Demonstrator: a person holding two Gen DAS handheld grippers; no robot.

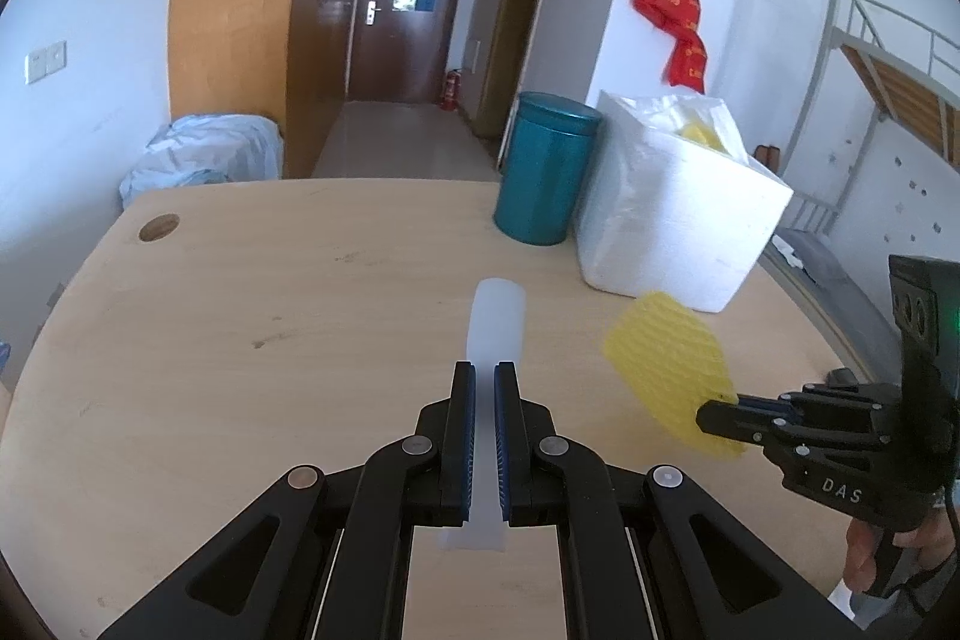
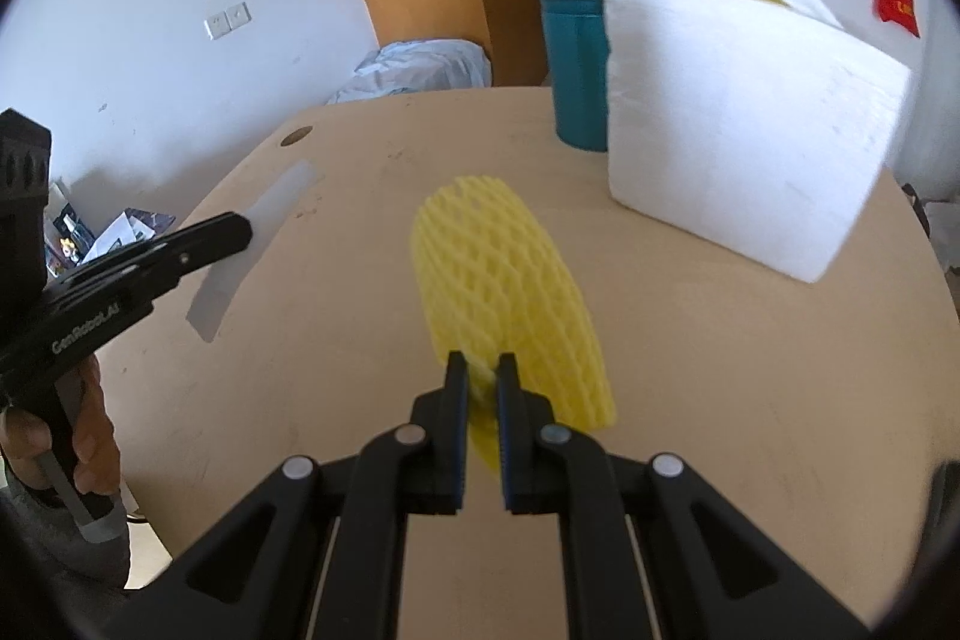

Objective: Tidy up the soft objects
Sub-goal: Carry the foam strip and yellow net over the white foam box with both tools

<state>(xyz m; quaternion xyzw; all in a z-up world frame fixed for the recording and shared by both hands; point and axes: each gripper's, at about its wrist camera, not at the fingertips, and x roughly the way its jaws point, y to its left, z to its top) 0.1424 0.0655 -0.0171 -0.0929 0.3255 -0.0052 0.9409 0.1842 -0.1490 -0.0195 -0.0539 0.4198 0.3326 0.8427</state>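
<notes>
My left gripper [image 1: 485,370] is shut on a thin white foam sheet [image 1: 497,322], which sticks out ahead of the fingers above the wooden table [image 1: 270,316]. In the right wrist view that same white foam sheet [image 2: 252,250] juts from the left gripper [image 2: 243,229] at the left. My right gripper [image 2: 481,361] is shut on a yellow foam net sleeve [image 2: 498,280], held above the table [image 2: 720,370]. From the left wrist, the yellow sleeve [image 1: 666,364] hangs from the right gripper [image 1: 711,412] at the right, near the white foam box [image 1: 678,214].
The white foam box [image 2: 738,160] at the back right holds more yellow and white foam. A teal cylindrical bin [image 1: 543,169] stands to its left. A round cable hole [image 1: 159,227] is at the table's far left. A hand [image 2: 84,436] grips the left tool.
</notes>
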